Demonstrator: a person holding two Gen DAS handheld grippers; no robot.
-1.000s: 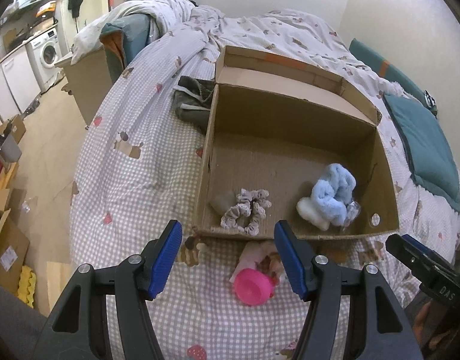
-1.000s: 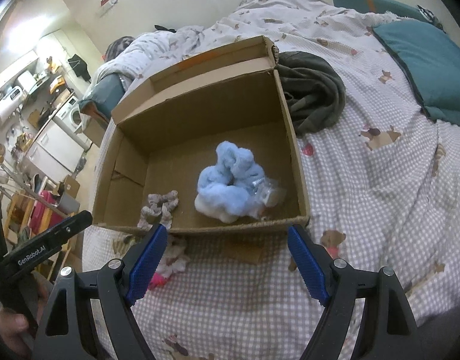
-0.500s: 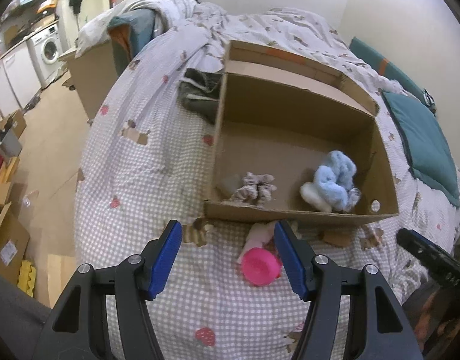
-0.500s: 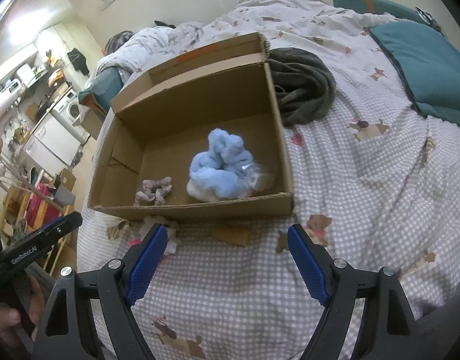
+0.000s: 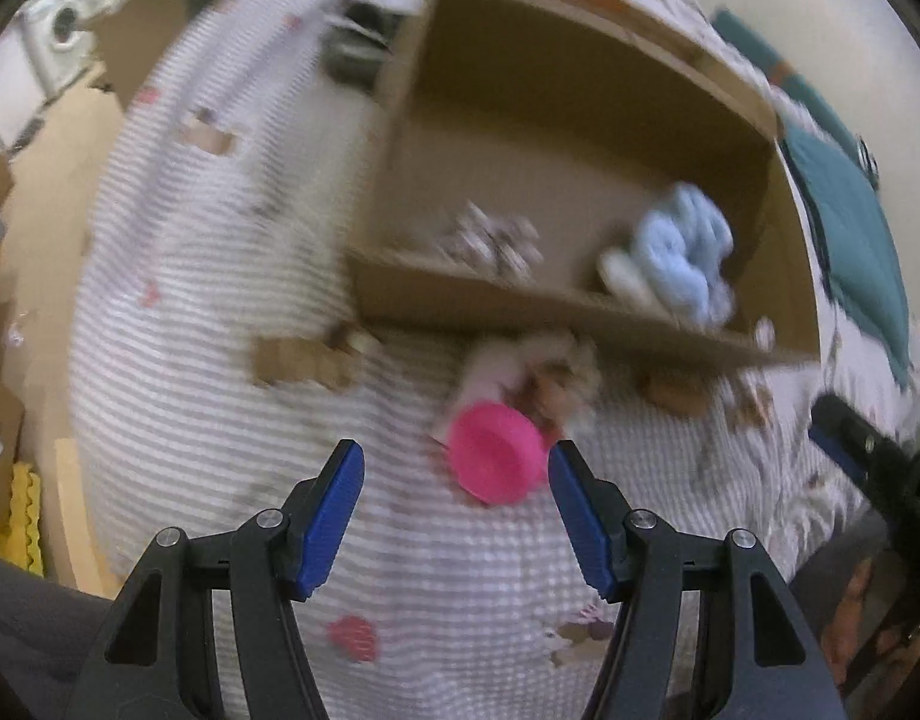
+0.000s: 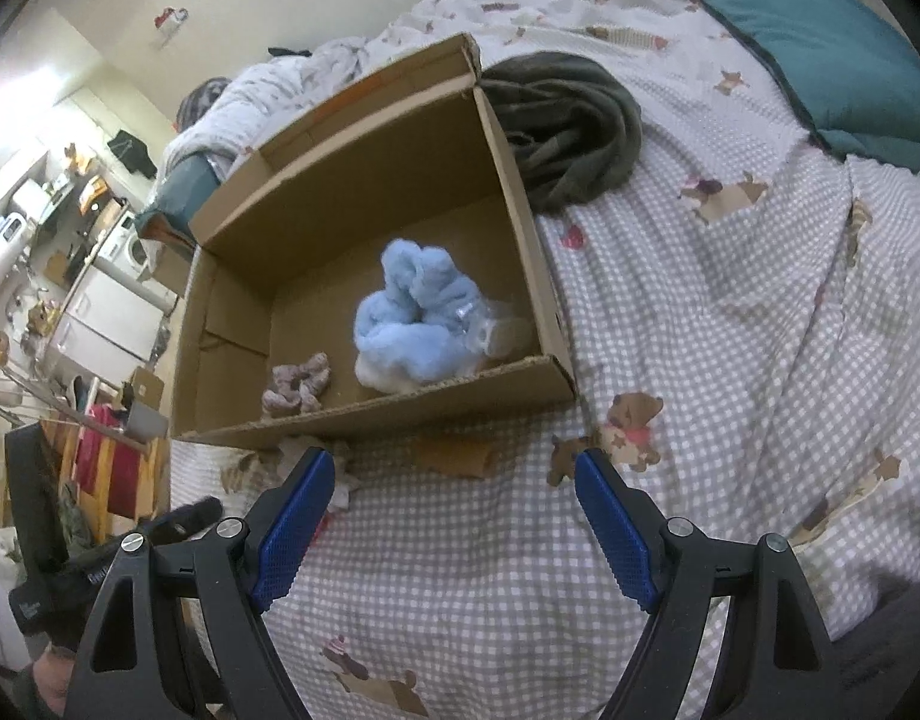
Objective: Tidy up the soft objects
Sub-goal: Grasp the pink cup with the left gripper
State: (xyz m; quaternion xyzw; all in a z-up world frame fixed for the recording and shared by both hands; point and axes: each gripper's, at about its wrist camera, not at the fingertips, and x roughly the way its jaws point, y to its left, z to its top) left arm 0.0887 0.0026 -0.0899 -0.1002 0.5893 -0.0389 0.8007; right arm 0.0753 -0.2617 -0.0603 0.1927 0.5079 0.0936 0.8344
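An open cardboard box [image 6: 520,192] lies on the checked bedspread; it also shows blurred in the left wrist view [image 5: 520,300]. Inside lie a fluffy blue soft item [image 6: 418,312] [image 5: 682,252] and a grey-pink scrunchie [image 6: 298,387] [image 5: 490,237]. In front of the box lies a soft toy with a bright pink round part [image 5: 496,459] and a pale body [image 5: 520,366]; its edge shows in the right wrist view [image 6: 340,483]. My left gripper [image 5: 454,510] is open, just short of the pink part. My right gripper [image 6: 448,531] is open and empty over the bedspread.
A dark grey garment [image 6: 568,126] lies right of the box. A teal pillow [image 6: 832,54] sits at the far right. The bed's left edge drops to a floor with boxes [image 5: 16,276] and a washing machine [image 5: 64,24].
Both grippers have pulled back from the box. The left view has swung quickly and is now blurred, and the pink toy sits closer between its open jaws. Both stay open.
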